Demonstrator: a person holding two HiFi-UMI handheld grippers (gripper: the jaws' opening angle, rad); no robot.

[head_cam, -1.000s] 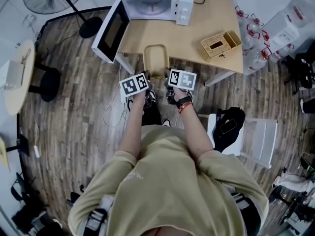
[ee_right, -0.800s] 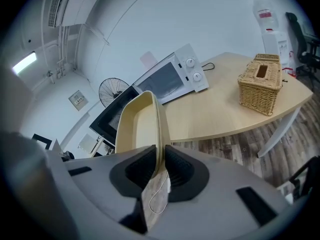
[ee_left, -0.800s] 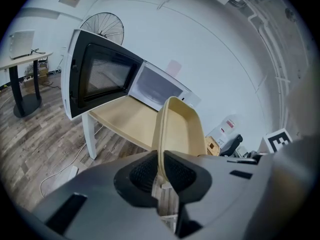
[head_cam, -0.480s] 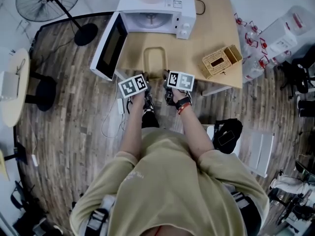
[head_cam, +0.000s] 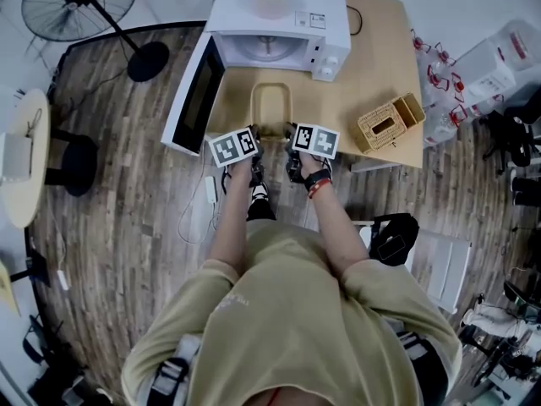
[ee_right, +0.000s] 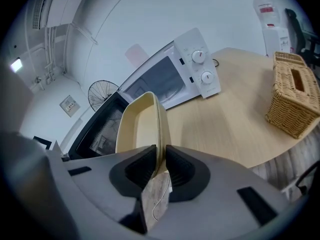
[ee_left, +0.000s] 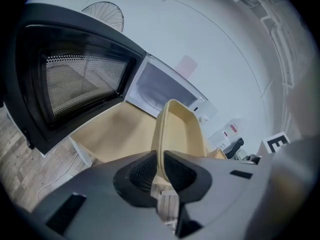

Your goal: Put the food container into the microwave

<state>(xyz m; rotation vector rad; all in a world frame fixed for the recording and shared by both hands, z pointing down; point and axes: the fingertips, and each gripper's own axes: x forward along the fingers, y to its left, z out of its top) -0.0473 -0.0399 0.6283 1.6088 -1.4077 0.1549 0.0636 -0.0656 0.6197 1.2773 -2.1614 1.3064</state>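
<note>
Over the near edge of the desk point(head_cam: 372, 66), in front of the microwave point(head_cam: 279, 19), the food container point(head_cam: 271, 106) sat gripped from both sides. It was a tan, shallow, oblong tub, empty inside, with its long side pointing toward the oven. Whether its base touched the desktop could not be told.

The left gripper point(head_cam: 256, 134) was clamped on the container's near left rim. In the left gripper view the thin wall stood upright between the two dark pads point(ee_left: 144, 171), which pressed on it. The right gripper point(head_cam: 290, 132) grasped the near right rim in the same way. In the right gripper view the wall ran between its pads point(ee_right: 180, 169). Those jaws had just eased a little wider, yet the rim was pinched between them.

The microwave stood at the far edge of the desk with its cavity facing the person. Its door point(head_cam: 196, 91) was swung wide open and hung out past the desk's left edge. A wicker box point(head_cam: 390, 122) with a slot in its top stood near the right edge, well apart from the container. A standing fan point(head_cam: 80, 2) was on the floor beyond the far left corner.
</note>
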